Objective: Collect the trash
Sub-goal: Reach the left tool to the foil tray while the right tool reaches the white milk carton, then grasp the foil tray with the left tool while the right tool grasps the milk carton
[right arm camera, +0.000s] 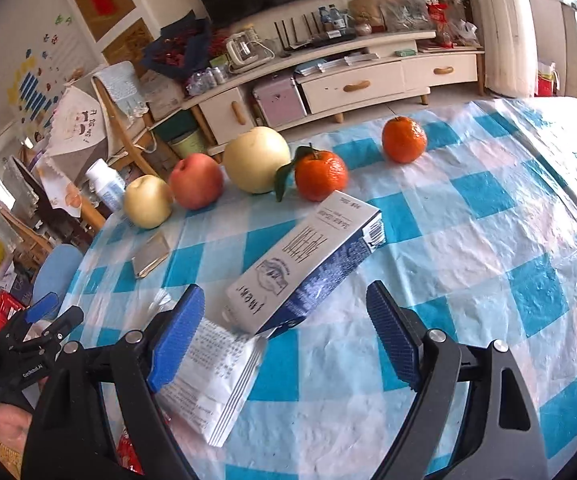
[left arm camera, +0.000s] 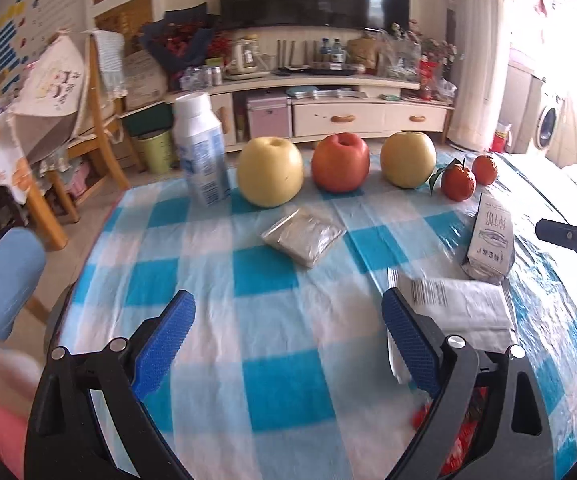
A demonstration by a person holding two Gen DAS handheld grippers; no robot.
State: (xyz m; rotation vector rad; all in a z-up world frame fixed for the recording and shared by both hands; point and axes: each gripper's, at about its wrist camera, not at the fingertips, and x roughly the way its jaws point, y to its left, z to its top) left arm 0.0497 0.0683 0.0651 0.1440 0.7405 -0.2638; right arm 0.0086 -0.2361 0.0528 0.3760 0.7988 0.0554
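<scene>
The right gripper point(right arm camera: 284, 332) has its 2 blue ribbed pads spread wide with nothing pinched; the near end of a milk carton point(right arm camera: 304, 264) lies on the cloth in the gap between them, clear of both pads. The carton is on its side, white on its broad face with a blue patterned side panel, printed characters and a small emblem, its far end close to an orange. Just under the left pad sits a flattened white wrapper point(right arm camera: 212, 384) covered in fine print, with a ridged sealed edge, its corner touching the carton's near end. The left gripper point(left arm camera: 288, 336) also stands spread and empty above bare checked cloth; the same white wrapper point(left arm camera: 460, 312), showing a barcode, lies just beside its right-hand pad. Farther out, a small clear packet point(left arm camera: 304, 236) of greyish contents lies flat mid-table. Along the far edge of the blue and white checked tablecloth point(right arm camera: 488, 240) stand a white plastic bottle point(left arm camera: 200, 148), a yellow pear point(left arm camera: 270, 172), a red apple point(left arm camera: 340, 162), another yellow pear point(left arm camera: 407, 159) and 2 oranges point(right arm camera: 320, 174), one with a green leaf.
</scene>
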